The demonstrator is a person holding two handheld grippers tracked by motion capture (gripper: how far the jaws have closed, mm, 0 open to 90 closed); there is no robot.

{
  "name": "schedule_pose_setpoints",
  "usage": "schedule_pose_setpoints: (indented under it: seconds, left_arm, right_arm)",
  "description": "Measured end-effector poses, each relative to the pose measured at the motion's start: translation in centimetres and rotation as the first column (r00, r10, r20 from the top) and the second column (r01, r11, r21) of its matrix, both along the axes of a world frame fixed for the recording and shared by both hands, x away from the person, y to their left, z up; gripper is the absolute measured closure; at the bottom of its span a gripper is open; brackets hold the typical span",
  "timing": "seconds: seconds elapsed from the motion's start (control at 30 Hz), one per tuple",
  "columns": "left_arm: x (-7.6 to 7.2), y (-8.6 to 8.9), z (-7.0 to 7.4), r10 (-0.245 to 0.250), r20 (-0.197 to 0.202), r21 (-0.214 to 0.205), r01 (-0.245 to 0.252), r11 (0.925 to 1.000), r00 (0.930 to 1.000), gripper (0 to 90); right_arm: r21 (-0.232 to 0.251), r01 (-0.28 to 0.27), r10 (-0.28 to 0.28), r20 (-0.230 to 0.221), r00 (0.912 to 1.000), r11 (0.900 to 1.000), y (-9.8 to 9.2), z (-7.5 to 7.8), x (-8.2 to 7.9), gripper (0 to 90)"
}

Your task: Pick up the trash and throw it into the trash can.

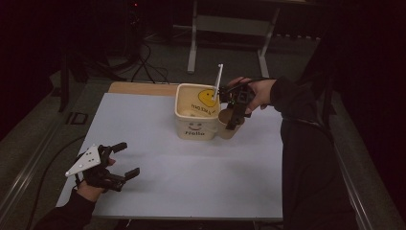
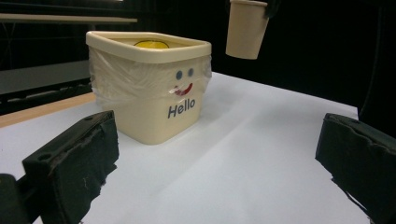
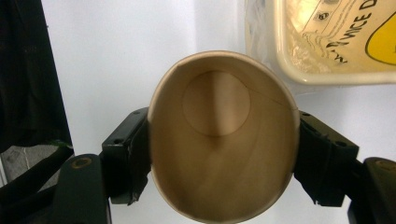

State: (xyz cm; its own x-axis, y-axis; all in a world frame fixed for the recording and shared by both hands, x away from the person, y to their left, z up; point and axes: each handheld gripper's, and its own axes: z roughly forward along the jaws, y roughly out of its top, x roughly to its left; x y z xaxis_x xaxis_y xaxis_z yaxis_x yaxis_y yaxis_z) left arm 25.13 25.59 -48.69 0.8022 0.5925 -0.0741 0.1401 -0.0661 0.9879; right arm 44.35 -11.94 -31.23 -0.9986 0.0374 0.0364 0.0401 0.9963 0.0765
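Observation:
A brown paper cup (image 1: pixel 229 128) hangs just off the white table, beside the right wall of a cream tub (image 1: pixel 194 128). My right gripper (image 1: pixel 233 122) points down and is shut on the cup. In the right gripper view the cup (image 3: pixel 224 140) is empty and squeezed oval between the two pads, with the tub's rim (image 3: pixel 299 74) at the upper right. The tub (image 2: pixel 154 107) has a clear plastic liner, a smiling face and the word "Hello". The lifted cup (image 2: pixel 246 29) hangs to the right of the tub. My left gripper (image 1: pixel 125 160) rests open at the front left, nothing between its fingers (image 2: pixel 79 158).
The white tabletop (image 1: pixel 191 182) has a wooden strip (image 1: pixel 139 87) along its far edge. A thin white stick (image 1: pixel 219 79) rises by the tub's far right corner. A person's dark sleeve (image 1: pixel 306 158) lies along the right side. Metal table legs (image 1: pixel 193 43) stand behind.

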Motion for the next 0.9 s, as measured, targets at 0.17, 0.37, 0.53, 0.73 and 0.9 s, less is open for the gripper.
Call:
schedule_pose_setpoints:
  seconds: [0.17, 0.37, 0.53, 0.73, 0.9]
  left_arm:
    - [0.0, 0.0, 0.0, 0.000, 0.001, 0.000, 0.000, 1.0000, 1.0000, 0.7]
    - [0.0, 0.1, 0.0, 0.000, 0.003, 0.006, -0.001, 1.0000, 1.0000, 0.6]
    - [0.0, 0.3, 0.0, 0.007, 0.003, 0.003, -0.007, 1.0000, 1.0000, 0.7]
    - [0.0, 0.3, -0.1, 0.007, -0.001, 0.002, -0.007, 1.0000, 1.0000, 0.7]
    - [0.0, 0.4, -0.1, 0.010, -0.003, -0.004, -0.010, 0.9999, 0.9999, 0.7]
  right_arm:
    - [0.002, -0.005, 0.005, 0.003, 1.0000, 1.0000, 0.5, 0.7, 0.3, 28.5]
    - [-0.003, -0.018, 0.018, 0.000, 0.9998, 0.9998, 1.4, 1.6, 0.6, 28.5]
    - [0.000, -0.023, 0.023, 0.003, 0.9997, 0.9997, 2.0, 2.2, 1.0, 28.7]
    - [0.004, -0.031, 0.031, 0.008, 0.9995, 0.9995, 2.6, 3.0, 1.5, 28.7]
    - [0.005, -0.033, 0.033, 0.013, 0.9994, 0.9994, 3.2, 3.9, 1.7, 29.2]
